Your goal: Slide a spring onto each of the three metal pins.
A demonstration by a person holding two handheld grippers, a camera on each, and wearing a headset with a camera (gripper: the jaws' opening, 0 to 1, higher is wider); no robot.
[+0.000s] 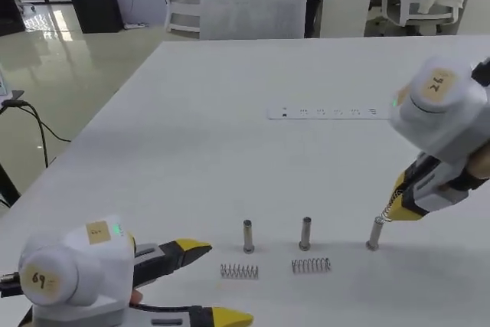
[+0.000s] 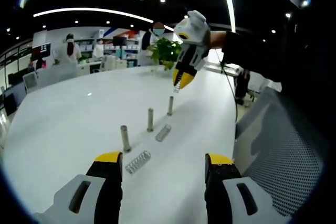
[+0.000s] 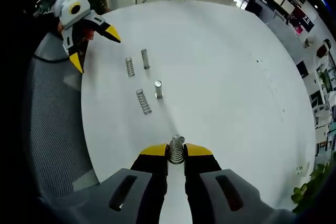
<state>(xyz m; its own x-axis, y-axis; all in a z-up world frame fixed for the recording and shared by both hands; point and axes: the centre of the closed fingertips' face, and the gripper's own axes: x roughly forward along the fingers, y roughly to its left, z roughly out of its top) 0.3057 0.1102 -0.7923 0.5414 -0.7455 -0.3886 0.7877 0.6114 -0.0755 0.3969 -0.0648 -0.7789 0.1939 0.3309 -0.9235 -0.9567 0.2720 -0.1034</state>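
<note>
White tabletop (image 1: 214,135), open office behind. Right gripper (image 3: 177,156): yellow-tipped fingers (image 3: 153,151) pinch a small steel coil spring (image 3: 177,148), lower end at the top of the rightmost short steel pin (image 1: 374,233); can't tell if it's on yet. Left gripper (image 2: 164,158): fingers spread, empty.

Risk: an off-axis coil snags the pin tip, buckles or pops free, and a side push could tip the pin.

Count:
- Three pins, upright.
- Three springs: one held, first loose spring (image 1: 239,271) by the left pin (image 1: 248,236), second loose spring (image 1: 311,266) by the middle pin (image 1: 305,233).
</note>
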